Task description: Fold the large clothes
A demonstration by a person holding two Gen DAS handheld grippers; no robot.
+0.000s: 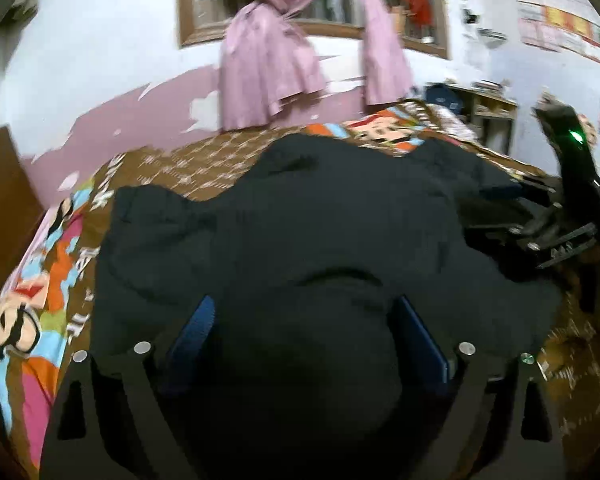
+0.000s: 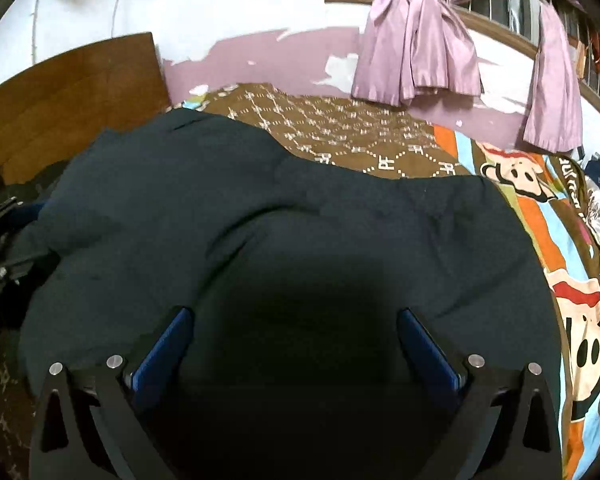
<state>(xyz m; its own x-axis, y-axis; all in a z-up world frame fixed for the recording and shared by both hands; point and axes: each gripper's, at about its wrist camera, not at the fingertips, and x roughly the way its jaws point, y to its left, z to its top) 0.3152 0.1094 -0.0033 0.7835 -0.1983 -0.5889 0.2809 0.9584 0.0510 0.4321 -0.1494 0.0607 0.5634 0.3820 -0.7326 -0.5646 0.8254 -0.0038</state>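
A large dark navy garment (image 1: 320, 216) lies spread over the bed and fills the middle of both views, bunched into soft folds (image 2: 300, 216). My left gripper (image 1: 306, 322) hovers just over its near part, its blue pads (image 1: 196, 330) wide apart and pressing on nothing. My right gripper (image 2: 298, 334) likewise stands open above the cloth, with its blue pads (image 2: 424, 344) far apart. In the left wrist view the right gripper (image 1: 496, 212) shows at the garment's right edge. The left gripper (image 2: 0, 232) appears at the left edge of the right wrist view.
The bed carries a brown sheet with cartoon prints (image 2: 572, 264). Pink curtains (image 1: 268, 64) hang from a window on the far wall. A wooden headboard (image 2: 68, 96) stands at the bed's left end, and a shelf (image 1: 488, 116) at the right.
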